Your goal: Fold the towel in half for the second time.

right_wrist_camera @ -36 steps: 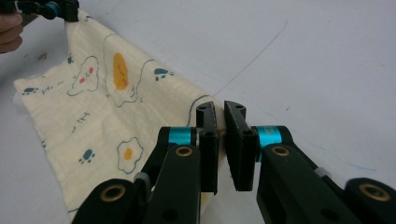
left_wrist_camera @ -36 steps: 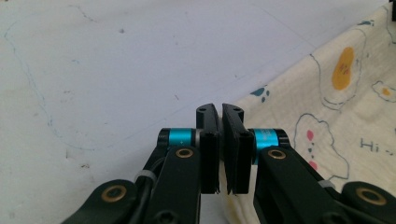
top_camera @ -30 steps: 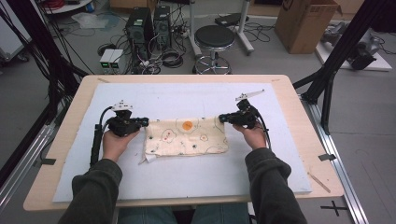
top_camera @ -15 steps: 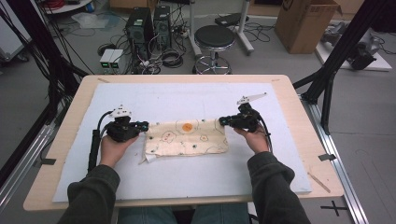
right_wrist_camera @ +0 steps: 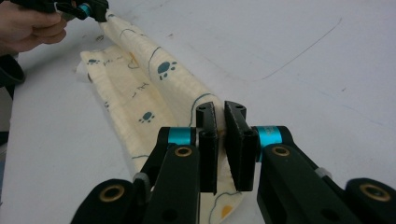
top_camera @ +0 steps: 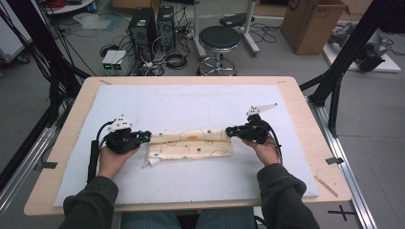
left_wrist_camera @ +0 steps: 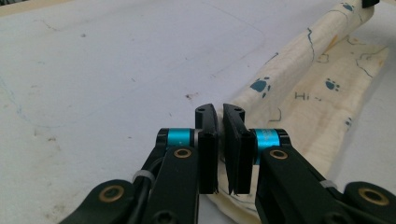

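While both tongs [top_camera: 149, 137] [top_camera: 231, 130] pinch its corners, the paw-print cloth [top_camera: 191, 143] reads "Hi".

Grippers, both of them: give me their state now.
Left gripper: shut on the cloth's left end.
Right gripper: shut on the cloth's right end.

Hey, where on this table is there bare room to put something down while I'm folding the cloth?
Bare patches: the white mat beyond the cloth, up to the table's far edge, and the strip between the cloth and the near edge. Crowded: the middle band, where the left gripper and right gripper hold the cloth's ends.
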A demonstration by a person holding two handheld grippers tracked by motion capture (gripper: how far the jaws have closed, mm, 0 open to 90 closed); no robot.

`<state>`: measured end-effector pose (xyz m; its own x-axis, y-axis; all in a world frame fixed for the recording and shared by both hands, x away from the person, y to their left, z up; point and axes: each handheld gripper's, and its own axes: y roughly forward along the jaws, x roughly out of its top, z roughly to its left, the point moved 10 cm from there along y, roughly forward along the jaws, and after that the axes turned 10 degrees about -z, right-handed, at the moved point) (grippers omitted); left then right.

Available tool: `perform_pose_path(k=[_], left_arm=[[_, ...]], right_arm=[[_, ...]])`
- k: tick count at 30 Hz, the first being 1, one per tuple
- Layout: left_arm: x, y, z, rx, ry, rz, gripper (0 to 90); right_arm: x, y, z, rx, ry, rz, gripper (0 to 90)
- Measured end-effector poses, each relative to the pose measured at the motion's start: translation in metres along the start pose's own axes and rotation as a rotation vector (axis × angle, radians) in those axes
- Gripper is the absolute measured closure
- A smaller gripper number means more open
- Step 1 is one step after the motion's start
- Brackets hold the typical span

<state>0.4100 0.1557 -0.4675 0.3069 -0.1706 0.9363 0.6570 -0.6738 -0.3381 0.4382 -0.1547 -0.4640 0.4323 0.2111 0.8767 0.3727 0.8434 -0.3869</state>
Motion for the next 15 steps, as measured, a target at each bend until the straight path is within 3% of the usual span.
perform_pose_path(k=[5, 9, 10, 15], left_arm=[[-0.011, -0.004, -0.01, -0.029, 0.021, 0.031, 83.7], [-0.013, -0.008, -0.016, -0.044, 0.04, 0.039, 83.3], [-0.013, -0.009, -0.018, -0.05, 0.06, 0.043, 83.2], [-0.015, -0.012, -0.025, -0.072, 0.087, 0.068, 83.2]], right_arm=[[-0.009, -0.002, 0.009, -0.005, -0.05, 0.02, 83.5], [-0.018, -0.005, 0.013, 0.002, -0.05, 0.04, 83.5], [-0.019, -0.005, 0.013, -0.003, -0.05, 0.044, 83.4], [-0.026, -0.008, 0.014, -0.002, -0.051, 0.035, 83.2]])
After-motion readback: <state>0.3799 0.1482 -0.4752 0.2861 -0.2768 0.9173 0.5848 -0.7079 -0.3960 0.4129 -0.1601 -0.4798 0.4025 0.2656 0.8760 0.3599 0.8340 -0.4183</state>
